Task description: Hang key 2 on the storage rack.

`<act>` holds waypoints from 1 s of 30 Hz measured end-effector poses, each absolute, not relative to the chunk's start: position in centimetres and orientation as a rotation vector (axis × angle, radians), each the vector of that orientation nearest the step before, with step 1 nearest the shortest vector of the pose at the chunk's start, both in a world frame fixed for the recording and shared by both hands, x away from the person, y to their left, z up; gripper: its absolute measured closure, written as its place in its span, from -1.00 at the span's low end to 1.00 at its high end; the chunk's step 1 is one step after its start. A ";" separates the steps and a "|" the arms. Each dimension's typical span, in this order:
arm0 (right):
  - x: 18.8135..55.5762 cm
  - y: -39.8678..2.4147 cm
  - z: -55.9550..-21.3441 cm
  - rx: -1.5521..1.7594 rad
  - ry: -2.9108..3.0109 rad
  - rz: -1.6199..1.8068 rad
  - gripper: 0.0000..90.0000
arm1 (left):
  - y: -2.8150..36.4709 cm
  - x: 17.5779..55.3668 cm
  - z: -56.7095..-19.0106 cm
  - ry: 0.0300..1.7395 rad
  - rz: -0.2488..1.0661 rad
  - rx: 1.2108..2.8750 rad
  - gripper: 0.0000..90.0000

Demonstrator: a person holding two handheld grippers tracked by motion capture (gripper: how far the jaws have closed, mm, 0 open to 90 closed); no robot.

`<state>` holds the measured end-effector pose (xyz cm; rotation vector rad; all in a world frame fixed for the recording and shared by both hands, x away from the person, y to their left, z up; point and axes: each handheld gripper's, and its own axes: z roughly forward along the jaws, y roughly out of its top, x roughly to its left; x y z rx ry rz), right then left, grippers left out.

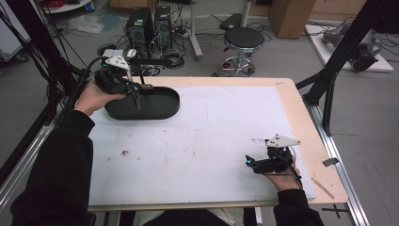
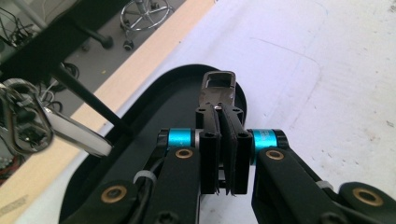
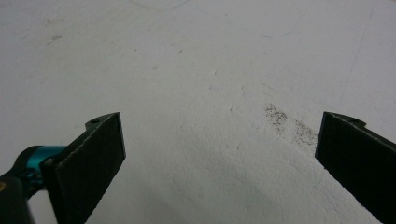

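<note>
Looking down from the high view, the left gripper is seen held above the near rim of a black oval tray at the far left of the white table mat, with a thin dark metal piece hanging from its closed jaws over the tray's hollow. The right gripper is rested low on the mat near the table's near right corner, well apart from the tray, and a small brown speck is seen on the mat between the two hands. In the left gripper view, the jaws are seen pressed tight together on a flat metal clasp (its far end carries a rectangular slot), which juts out beyond the pads above the tray; whether it touches the tray floor cannot be told. In the right gripper view, the right gripper is shown with its jaws spread wide, nothing is held between them, and a faint grey smudge is marked on the mat ahead.
</note>
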<state>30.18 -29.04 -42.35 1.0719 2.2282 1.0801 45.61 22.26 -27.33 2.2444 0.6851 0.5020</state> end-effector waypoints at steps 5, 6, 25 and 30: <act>30.2 -29.2 -42.4 1.069 2.224 1.086 -0.98 | 22.2 46.1 -26.6 0.699 0.531 2.234 0.90; 30.1 -29.2 -42.4 1.068 2.224 1.084 -0.98 | 22.2 46.2 -26.5 0.702 0.530 2.232 0.90; 30.0 -29.3 -42.4 1.078 2.220 1.083 -0.98 | 22.5 48.1 -24.3 0.797 0.665 2.196 0.91; 30.0 -29.4 -42.4 1.080 2.219 1.082 -0.98 | 22.3 48.3 -24.7 0.836 0.721 2.178 0.90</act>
